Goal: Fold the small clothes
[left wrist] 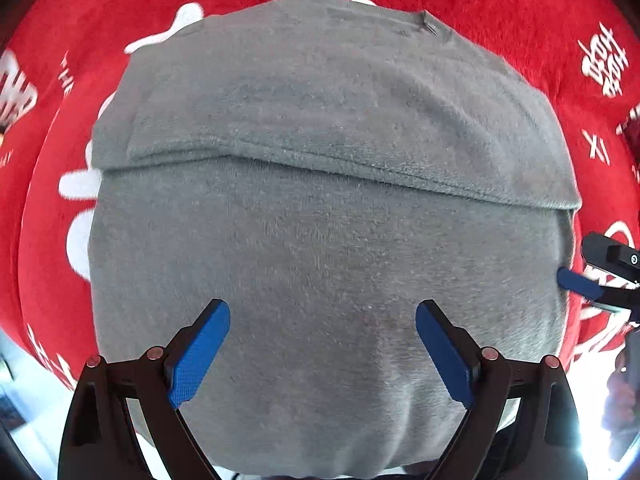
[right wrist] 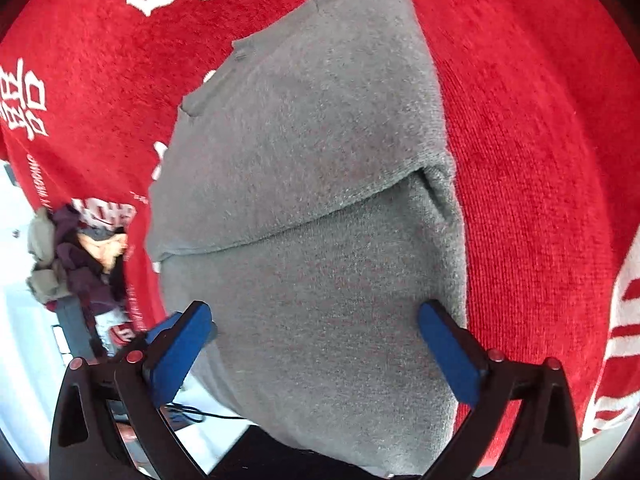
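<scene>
Blue-padded, black-framed left gripper [left wrist: 322, 350] hangs with jaws spread wide and empty over the near half of a folded grey fleece garment [left wrist: 320, 200], which lies on a red plush blanket with white lettering [left wrist: 520, 32]. The right gripper [right wrist: 316, 354], likewise spread and empty, stands at the garment's edge; a heap of dark clothes [right wrist: 76, 264] lies beyond the blanket's edge.

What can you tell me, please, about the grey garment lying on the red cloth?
The grey garment looks like soft, fuzzy knit. It lies flat on the red cloth with white lettering, one layer folded over, leaving a straight folded edge across its middle. Its near end hangs over the edge. Both open grippers hover above it, neither gripping.
</scene>
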Demonstrator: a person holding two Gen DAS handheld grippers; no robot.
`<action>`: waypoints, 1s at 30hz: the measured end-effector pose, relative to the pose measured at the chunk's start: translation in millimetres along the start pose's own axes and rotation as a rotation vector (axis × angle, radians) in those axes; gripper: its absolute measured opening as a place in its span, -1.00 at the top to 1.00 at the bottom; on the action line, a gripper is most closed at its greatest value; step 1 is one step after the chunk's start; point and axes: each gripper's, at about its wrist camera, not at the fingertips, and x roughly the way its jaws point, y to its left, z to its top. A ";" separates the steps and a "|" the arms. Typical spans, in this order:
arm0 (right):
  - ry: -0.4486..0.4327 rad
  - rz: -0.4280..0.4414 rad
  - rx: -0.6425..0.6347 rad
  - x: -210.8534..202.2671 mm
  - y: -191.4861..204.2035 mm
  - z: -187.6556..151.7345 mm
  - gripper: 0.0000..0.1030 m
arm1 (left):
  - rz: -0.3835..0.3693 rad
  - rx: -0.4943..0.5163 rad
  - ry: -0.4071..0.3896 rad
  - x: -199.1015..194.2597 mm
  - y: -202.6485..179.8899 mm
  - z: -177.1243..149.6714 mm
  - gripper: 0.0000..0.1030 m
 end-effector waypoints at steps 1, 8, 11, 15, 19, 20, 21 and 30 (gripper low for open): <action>-0.004 0.008 0.006 -0.6 -1.2 -0.4 -1.00 | -0.003 -0.020 -0.005 -1.7 -0.5 -4.1 -0.84; -0.087 0.061 0.080 -7.4 -10.6 -4.3 -1.00 | -0.010 -0.093 -0.031 -22.5 15.0 -39.7 -0.84; -0.086 0.022 0.068 -7.3 -4.1 -3.7 -1.00 | -0.025 -0.107 -0.048 -29.5 40.2 -43.7 -0.84; -0.083 -0.046 0.009 -9.4 13.2 -15.6 -1.00 | -0.056 -0.170 -0.039 -32.0 72.8 -62.2 -0.84; -0.018 -0.010 0.012 -4.9 19.0 -48.6 -0.98 | -0.061 -0.233 -0.047 -44.7 127.9 -88.5 -0.84; 0.009 -0.017 -0.001 -2.8 22.1 -63.4 -0.96 | -0.060 -0.242 -0.037 -45.3 139.2 -100.3 -0.84; 0.027 -0.025 -0.016 -0.7 25.1 -74.2 -0.96 | -0.058 -0.249 -0.025 -45.4 150.5 -108.8 -0.84; 0.167 -0.203 -0.175 24.6 33.3 -165.6 -0.78 | -0.138 -0.158 0.072 -10.0 190.6 -171.6 -0.84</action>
